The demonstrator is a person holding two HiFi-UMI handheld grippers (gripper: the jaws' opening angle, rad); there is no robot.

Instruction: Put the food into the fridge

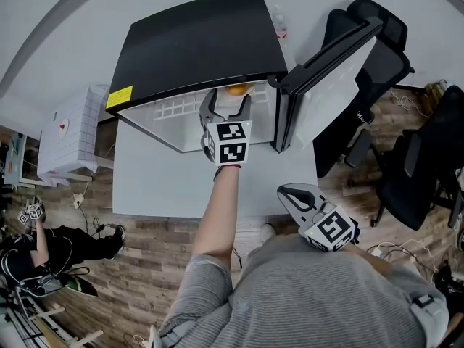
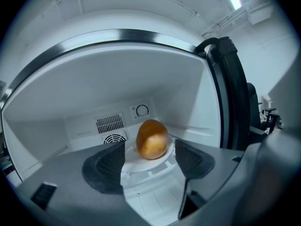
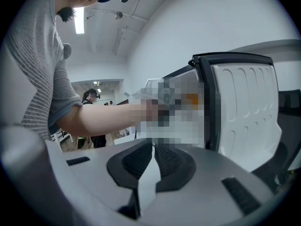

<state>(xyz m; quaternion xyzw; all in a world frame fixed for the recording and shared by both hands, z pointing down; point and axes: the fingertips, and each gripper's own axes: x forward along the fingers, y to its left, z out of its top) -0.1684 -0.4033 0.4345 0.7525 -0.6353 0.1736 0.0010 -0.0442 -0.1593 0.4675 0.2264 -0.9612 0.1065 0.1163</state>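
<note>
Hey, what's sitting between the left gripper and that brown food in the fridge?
Nothing. In the left gripper view, the open left gripper faces the brown food across only bare white fridge shelf.

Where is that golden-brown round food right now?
In the left gripper view, the golden-brown food sits centrally inside the open fridge, near its back wall just below the dial, just beyond the open jaws of the left gripper.

On the head view your fridge (image 1: 196, 42) hides nearly all its inside under its black top, your left gripper (image 1: 228, 101) covers part of the orange food (image 1: 238, 89), and on the right gripper view your left forearm (image 3: 103, 119) runs into unreadable blur.
</note>
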